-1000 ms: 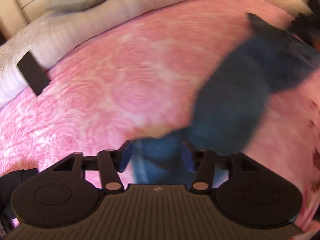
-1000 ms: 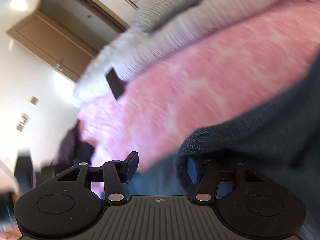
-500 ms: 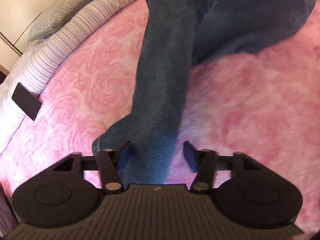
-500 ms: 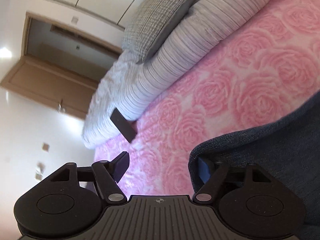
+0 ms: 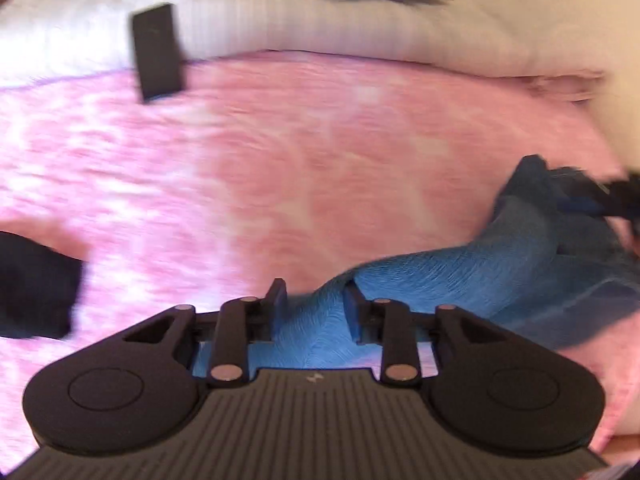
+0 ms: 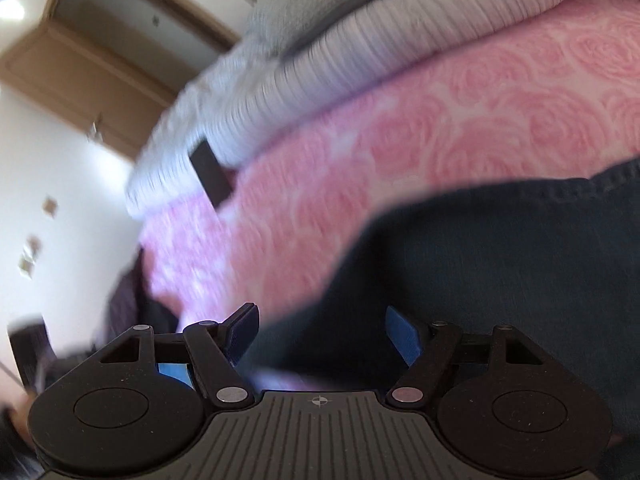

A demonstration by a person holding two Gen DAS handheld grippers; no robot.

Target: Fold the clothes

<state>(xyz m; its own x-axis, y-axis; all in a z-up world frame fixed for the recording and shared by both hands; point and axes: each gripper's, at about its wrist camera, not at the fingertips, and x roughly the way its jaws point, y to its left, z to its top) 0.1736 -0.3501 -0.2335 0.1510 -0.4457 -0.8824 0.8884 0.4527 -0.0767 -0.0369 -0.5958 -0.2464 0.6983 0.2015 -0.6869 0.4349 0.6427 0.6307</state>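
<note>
Blue jeans point(image 5: 480, 276) stretch across the pink rose bedspread point(image 5: 320, 160) from lower middle to the right edge. My left gripper point(image 5: 314, 306) is shut on a ridge of the denim, its fingers close together with cloth bunched between them. At the far end of the jeans a dark blurred shape point(image 5: 624, 196) touches the fabric. In the right wrist view the jeans point(image 6: 500, 280) look dark and fill the lower right. My right gripper point(image 6: 322, 330) stands open, jaws wide, with the denim's edge lying in the gap.
A black flat rectangle point(image 5: 156, 52) point(image 6: 210, 176) leans where the bedspread meets the white striped bedding point(image 5: 320, 12). A dark garment point(image 5: 32, 284) lies at the left. More dark clothes point(image 6: 132, 304) sit off the bed's edge, below a wooden door point(image 6: 80, 60).
My left gripper has closed in on the jeans and swung toward the bedding. The jeans, hanging up half a second ago, now lie low on the bed. The right gripper stays wide.
</note>
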